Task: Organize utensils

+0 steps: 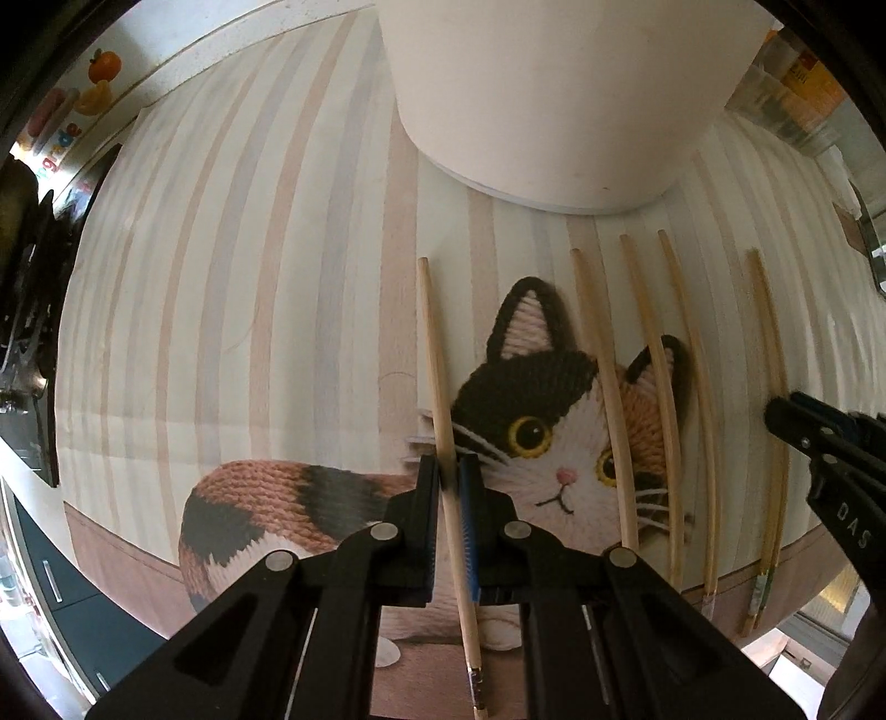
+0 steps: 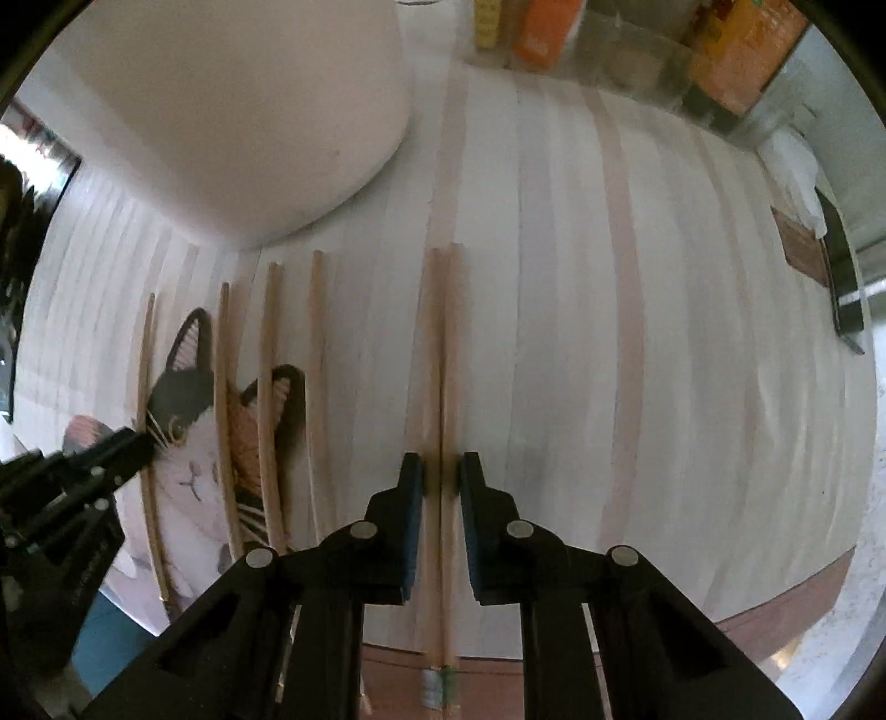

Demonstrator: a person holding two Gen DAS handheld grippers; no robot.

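Several wooden chopsticks lie lengthwise on a striped placemat with a cat picture (image 1: 531, 421). My left gripper (image 1: 449, 471) is shut on a single chopstick (image 1: 437, 365) at the mat's left of the group. Three single chopsticks (image 1: 642, 387) lie to its right. My right gripper (image 2: 441, 471) straddles a pair of chopsticks (image 2: 441, 343) lying side by side; its jaws stand slightly apart from them. The right gripper also shows at the right edge of the left wrist view (image 1: 819, 437). The left gripper shows at the left of the right wrist view (image 2: 99, 459).
A large white round container (image 1: 559, 94) stands at the far end of the mat, just beyond the chopstick tips; it also shows in the right wrist view (image 2: 232, 111). Orange and yellow boxes (image 2: 731, 50) stand at the back right. A dark object (image 2: 844, 277) lies at the mat's right edge.
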